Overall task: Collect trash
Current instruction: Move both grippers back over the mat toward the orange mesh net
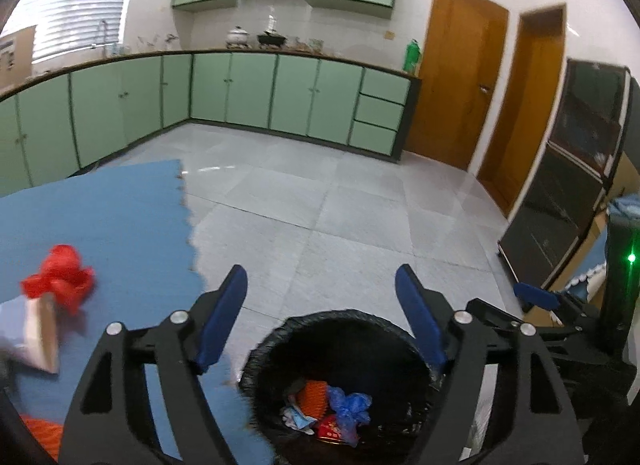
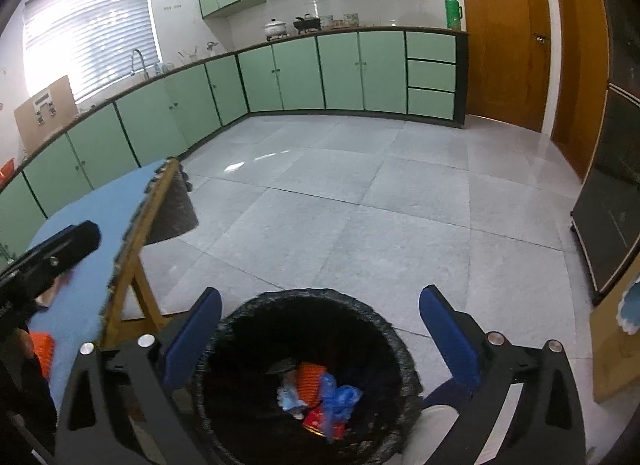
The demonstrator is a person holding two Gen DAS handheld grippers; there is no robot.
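Tiled floor point(image 2: 360, 205); bin point(image 2: 304, 301) bottom-cropped

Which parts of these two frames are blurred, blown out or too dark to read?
Left wrist view: red trash and the paper beside it on the blue mat are motion-smeared; window blinds blown out. Right wrist view: sharper overall, blinds glaring, floor glare streak; bin interior nearly black around the trash in both.

The bin point(image 2: 304, 377) stands on the floor point(image 2: 360, 205) just right of the surface point(image 1: 100, 205), with scraps point(image 2: 320, 397) inside it. A crumpled bag point(image 1: 60, 277) lies on the surface, well left of the bin.
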